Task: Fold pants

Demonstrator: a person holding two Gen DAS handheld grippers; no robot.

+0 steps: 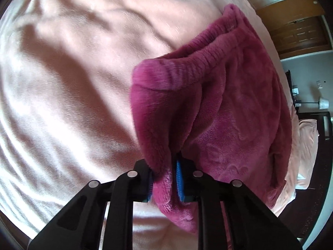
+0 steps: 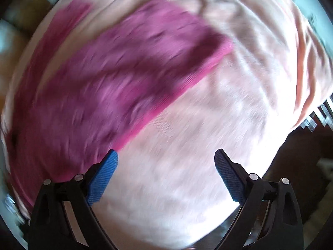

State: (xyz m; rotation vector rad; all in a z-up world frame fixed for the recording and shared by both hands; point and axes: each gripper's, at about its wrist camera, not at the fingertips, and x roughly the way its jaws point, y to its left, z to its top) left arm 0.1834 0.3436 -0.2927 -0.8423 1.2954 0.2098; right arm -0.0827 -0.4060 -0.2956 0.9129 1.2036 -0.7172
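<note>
L gripper is clamped on a bunch of the magenta fleece pants, which hang ahead & to its right above the pink blanket. R gripper is spread wide w/ nothing between its pads; a pant leg lies ahead-left of it, view blurred.

The right wrist view is all smeared with blur. The pants are just a fuzzy purple-pink streak there, running off the edge at 9 o'clock. In the left wrist view, the pants cover most of the left gripper pads. The lamp at 3 o'clock is tiny.
</note>
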